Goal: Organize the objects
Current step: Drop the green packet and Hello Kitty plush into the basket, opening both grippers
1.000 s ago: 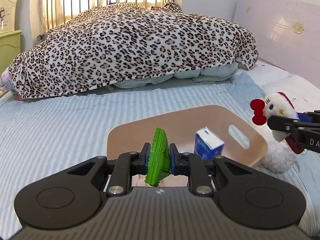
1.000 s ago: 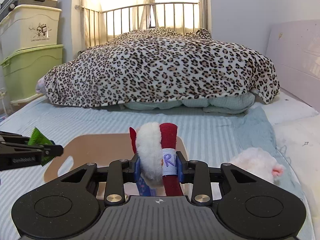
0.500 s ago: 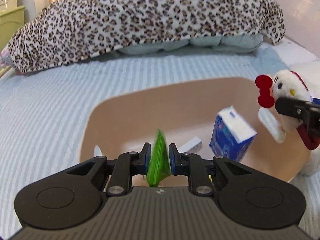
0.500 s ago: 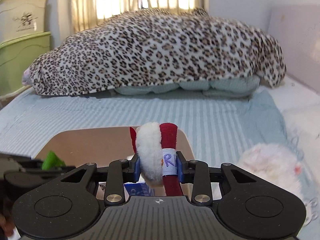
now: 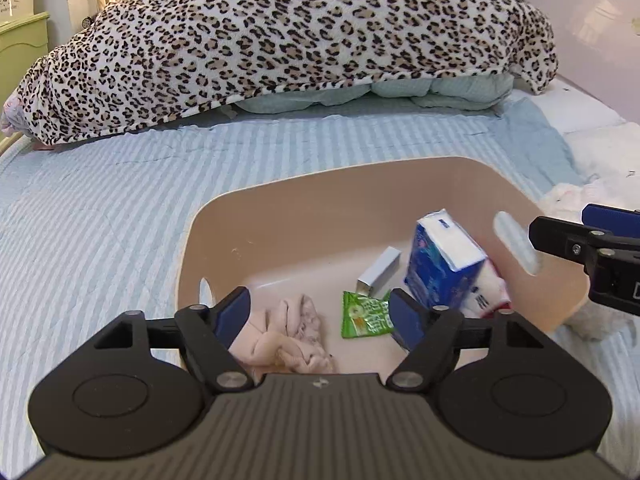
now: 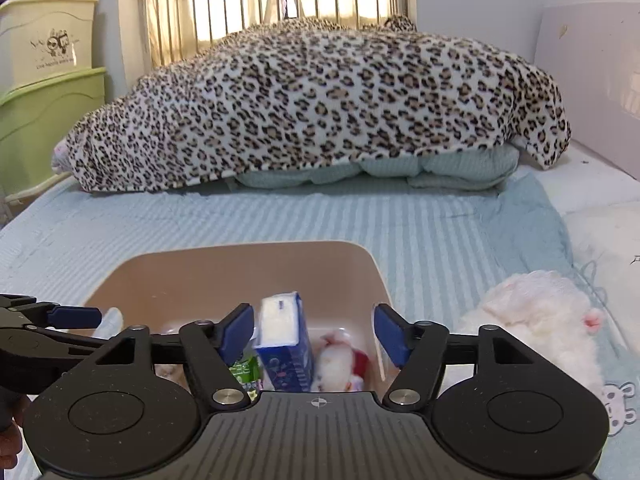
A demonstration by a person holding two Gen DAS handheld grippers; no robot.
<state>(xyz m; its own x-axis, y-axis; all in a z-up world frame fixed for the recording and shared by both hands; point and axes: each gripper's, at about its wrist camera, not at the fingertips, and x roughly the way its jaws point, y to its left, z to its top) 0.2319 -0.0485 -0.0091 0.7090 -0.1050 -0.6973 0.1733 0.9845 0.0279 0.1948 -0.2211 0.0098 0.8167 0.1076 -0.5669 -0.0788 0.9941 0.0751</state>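
A beige bin (image 5: 320, 200) (image 6: 240, 264) stands on the striped bed. In it lie a green packet (image 5: 365, 314) (image 6: 245, 370), a blue tissue pack (image 5: 442, 260) (image 6: 285, 344), a small white box (image 5: 379, 270), a pink cloth (image 5: 280, 340) and a white-and-red plush kitty (image 6: 338, 364) (image 5: 490, 288). My left gripper (image 5: 320, 314) is open and empty above the bin's near side. My right gripper (image 6: 314, 334) is open and empty above the bin's right part. A white plush toy (image 6: 540, 320) lies on the bed to the right of the bin.
A leopard-print blanket (image 5: 300, 40) is heaped over bedding at the far side of the bed. Green and cream storage boxes (image 6: 44, 92) stand at the left. A headboard (image 5: 580, 20) rises on the right. A metal rail (image 6: 280, 4) stands behind.
My left gripper opened and the green packet dropped into the bin. My right gripper opened and the plush kitty fell into the bin beside the tissue pack.
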